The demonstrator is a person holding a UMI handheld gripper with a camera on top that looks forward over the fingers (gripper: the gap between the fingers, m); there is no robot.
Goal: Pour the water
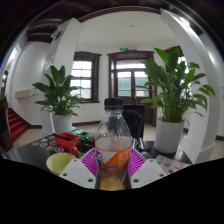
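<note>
Between the two fingers of the gripper (113,165), whose pink pads (92,160) press against its sides, stands a clear plastic bottle (113,146) with a dark cap, upright, holding an orange drink; a pale band runs round its middle, but any writing on it is too small to read. Just beside the bottle lies a yellow round thing (60,161) on the dark table (35,152). Beyond stand two leafy plants (175,85) in white pots and two windows (131,78).
</note>
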